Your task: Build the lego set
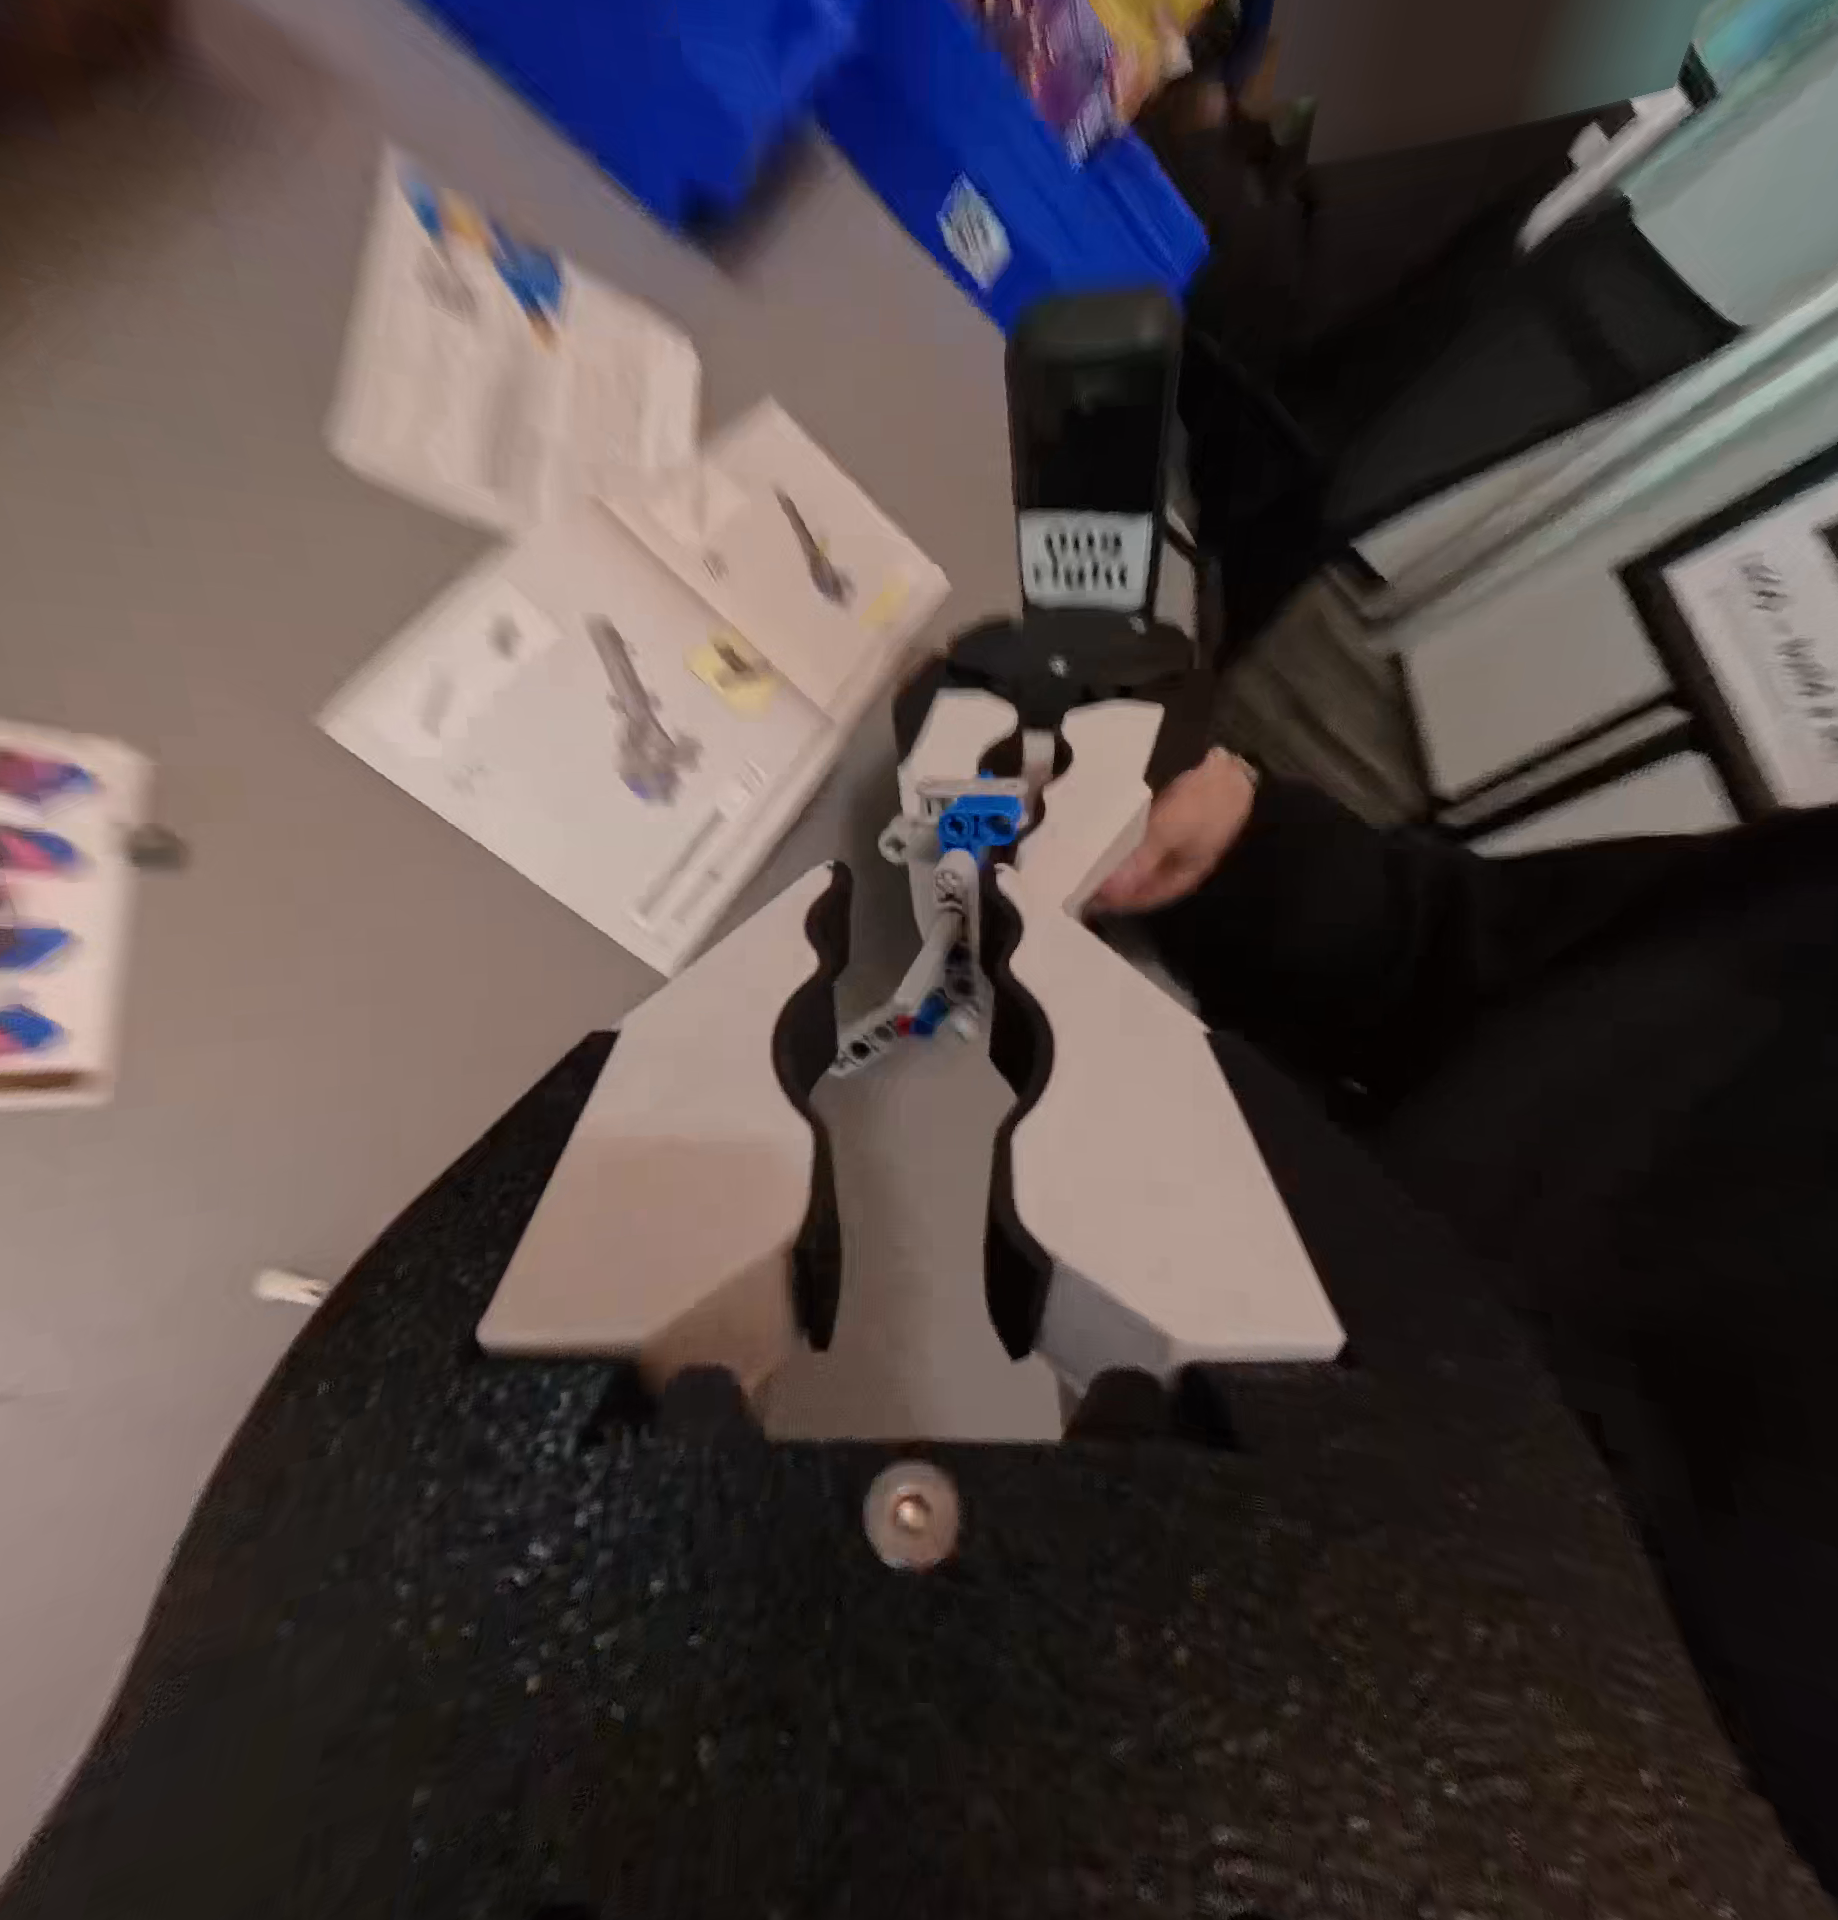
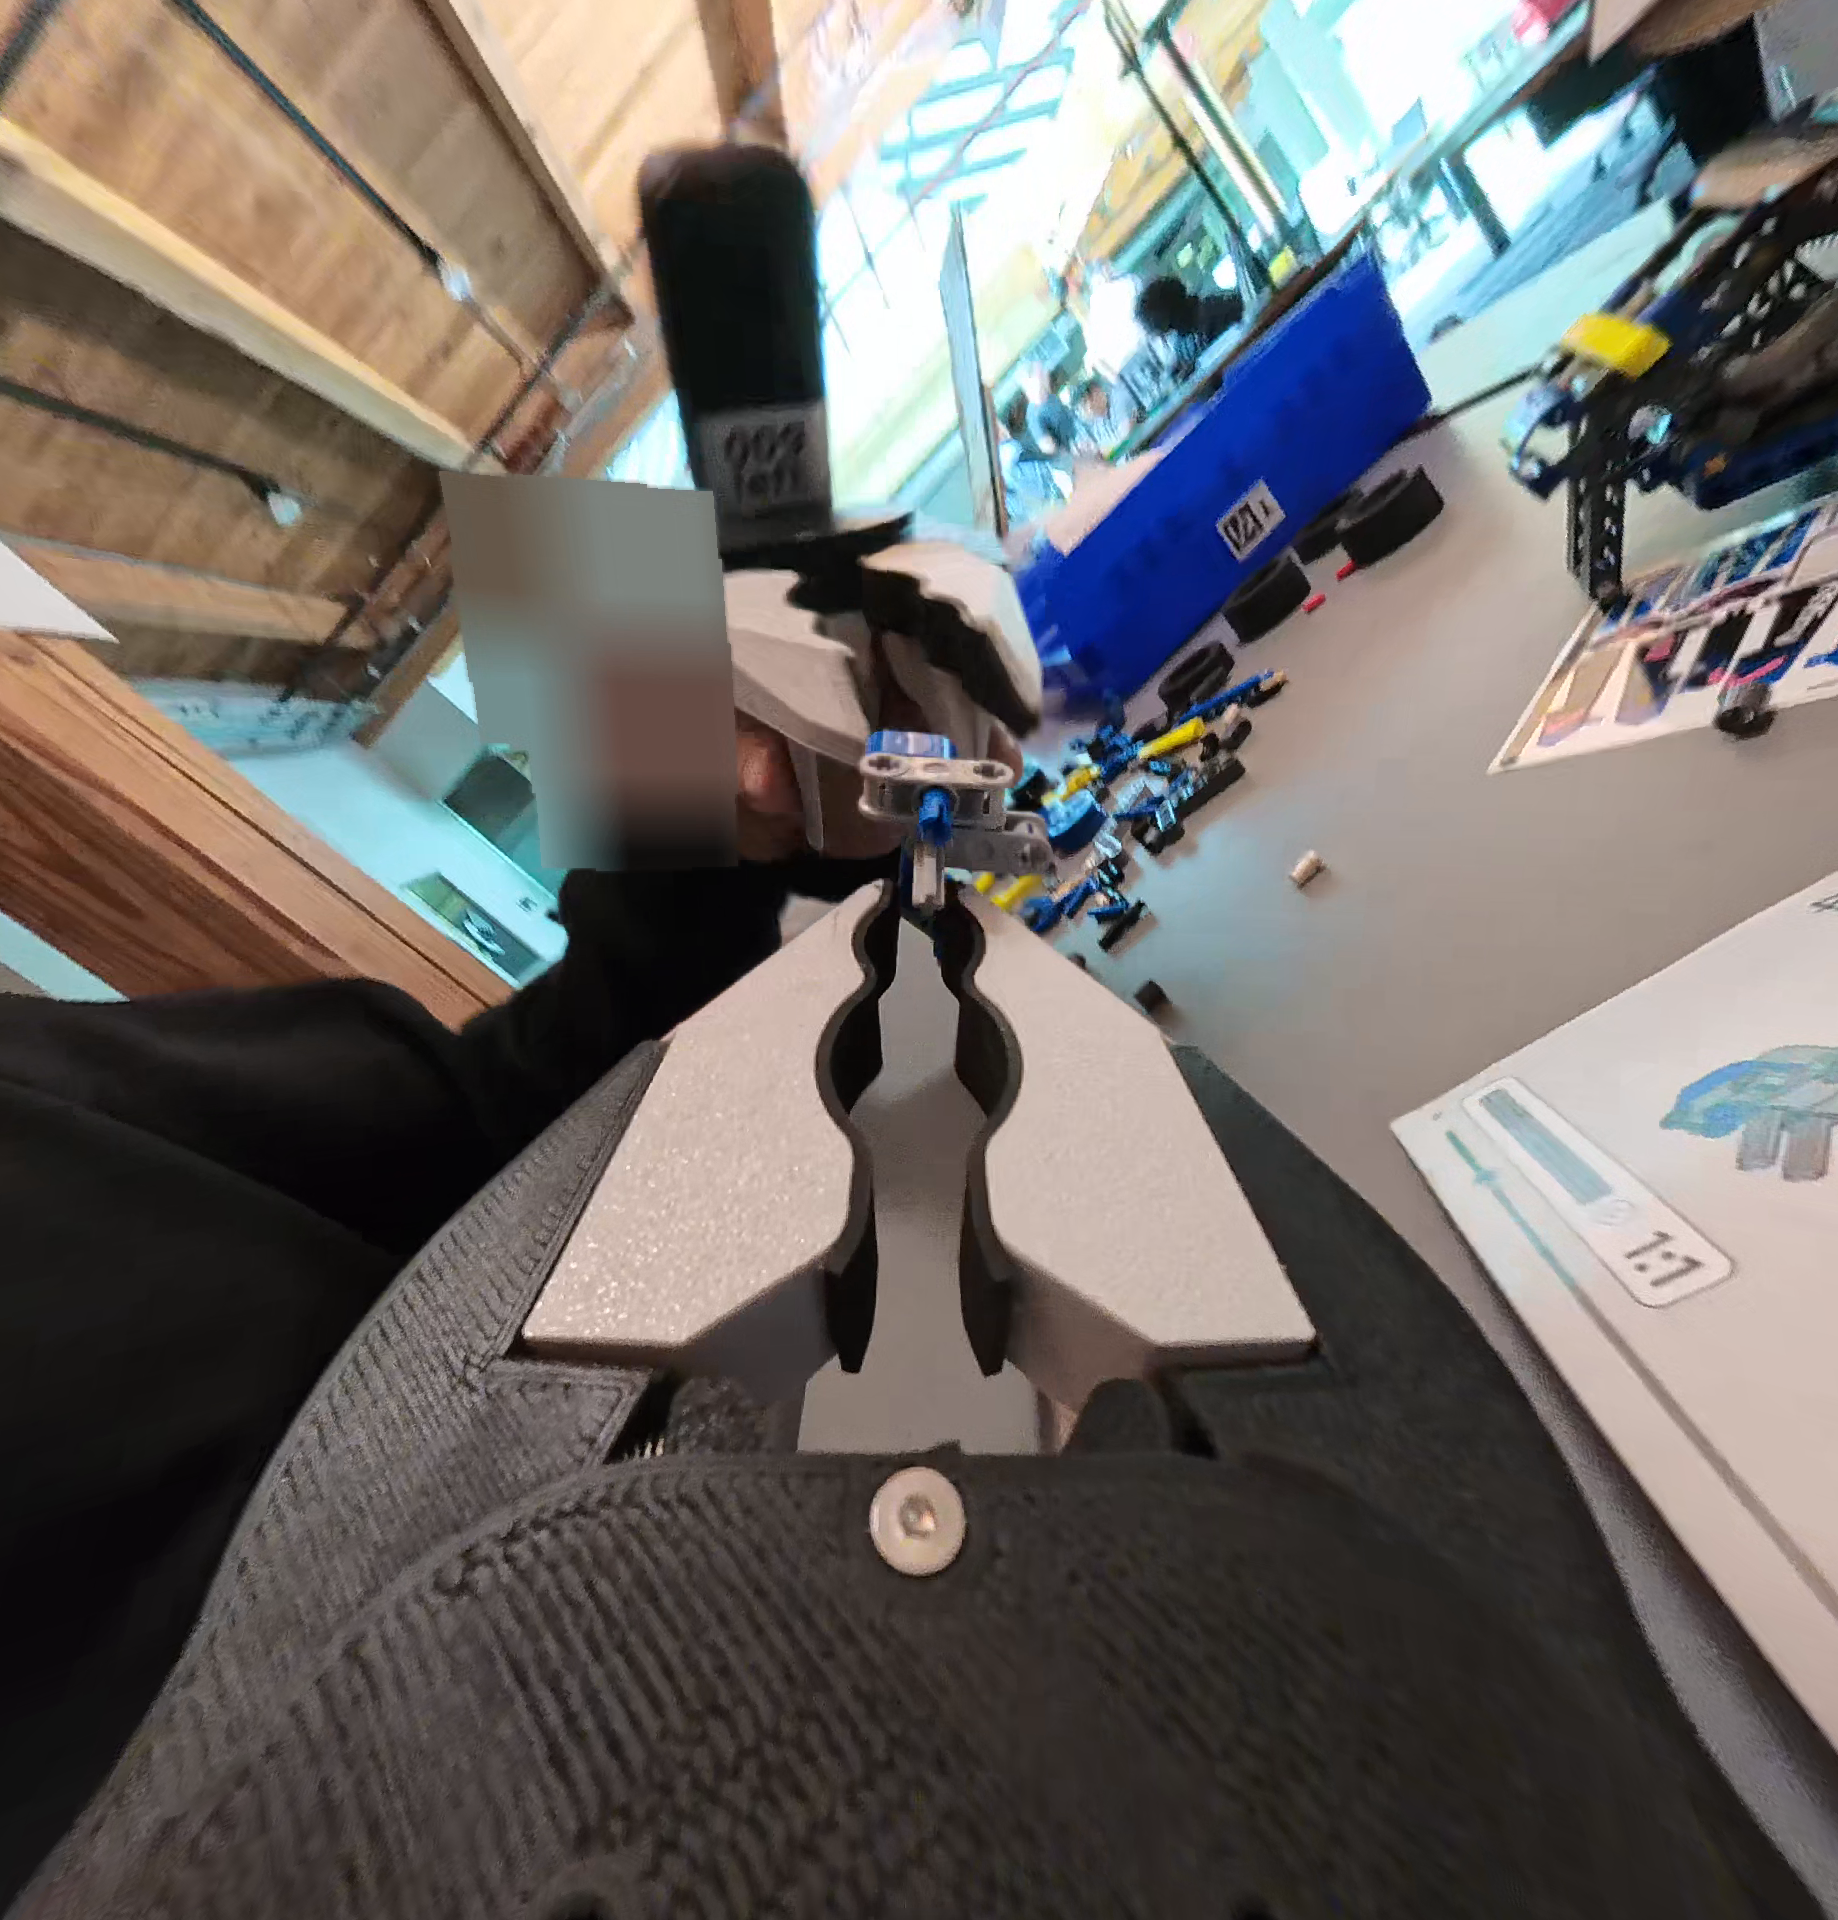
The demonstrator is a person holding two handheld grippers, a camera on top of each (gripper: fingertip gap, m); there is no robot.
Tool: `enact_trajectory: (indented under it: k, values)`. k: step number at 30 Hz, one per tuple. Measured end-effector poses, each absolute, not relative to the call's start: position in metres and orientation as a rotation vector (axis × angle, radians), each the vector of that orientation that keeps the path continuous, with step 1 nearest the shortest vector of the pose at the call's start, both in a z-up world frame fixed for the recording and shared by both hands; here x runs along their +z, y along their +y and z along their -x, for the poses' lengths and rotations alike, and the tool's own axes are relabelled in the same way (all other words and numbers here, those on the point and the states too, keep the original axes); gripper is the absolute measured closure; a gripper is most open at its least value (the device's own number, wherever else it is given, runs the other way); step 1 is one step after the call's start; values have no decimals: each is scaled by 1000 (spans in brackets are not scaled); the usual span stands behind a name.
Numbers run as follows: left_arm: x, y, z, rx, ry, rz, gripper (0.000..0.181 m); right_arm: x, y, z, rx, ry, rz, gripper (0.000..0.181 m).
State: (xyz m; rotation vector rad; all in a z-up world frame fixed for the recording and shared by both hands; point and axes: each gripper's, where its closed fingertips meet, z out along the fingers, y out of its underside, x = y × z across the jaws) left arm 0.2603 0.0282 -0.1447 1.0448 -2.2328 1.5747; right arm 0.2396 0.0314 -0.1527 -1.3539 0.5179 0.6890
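Note:
A small grey and blue lego assembly (image 1: pixel 925 966) hangs in the air between my two grippers, which face each other. In the left wrist view my left gripper (image 1: pixel 915 883) is closed around its angled grey beam. My right gripper (image 1: pixel 1003 842) meets it from the far side at the blue block (image 1: pixel 977 826). In the right wrist view my right gripper (image 2: pixel 925 899) pinches a thin blue and white stub under the grey cross beam (image 2: pixel 936 784). My left gripper (image 2: pixel 915 758) holds the far end there.
Open instruction booklets (image 1: pixel 624 665) and a sticker sheet (image 1: pixel 32 914) lie on the grey table. Blue bins (image 1: pixel 998 177) stand behind. A pile of loose pieces (image 2: pixel 1133 790), black wheels (image 2: pixel 1382 509), a partly built model (image 2: pixel 1725 364) and another booklet (image 2: pixel 1673 1195) lie right. Only a small space, under 4 cm, lies between the two pairs of fingers.

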Motion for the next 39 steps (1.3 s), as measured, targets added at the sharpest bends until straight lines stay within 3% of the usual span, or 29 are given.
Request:
enact_trajectory:
  k: [3, 6, 11, 17, 28, 35, 39]
  values:
    - [-117, 35, -269, 1901, -2453, -1082, 151, -142, 24, -247, 716, 527, 1241, 176]
    - [-103, 43, -265, 2133, -2702, -1131, 127, -135, 19, -251, 746, 527, 1170, 176]
    - [-118, 35, -253, 2052, -3077, -1044, 122, -130, 21, -242, 820, 490, 1131, 176]
    - [-134, 28, -253, 1968, -3085, -1096, 118, -130, 24, -240, 823, 488, 1138, 176]
    - [-143, 23, -256, 1911, -3390, -985, 132, -136, 29, -237, 831, 508, 1184, 176]
    - [-147, 21, -257, 1920, -3351, -1030, 146, -138, 27, -242, 832, 544, 1169, 176]
    - [-152, 21, -256, 1944, -3229, -1111, 143, -146, 28, -241, 802, 566, 1250, 176]
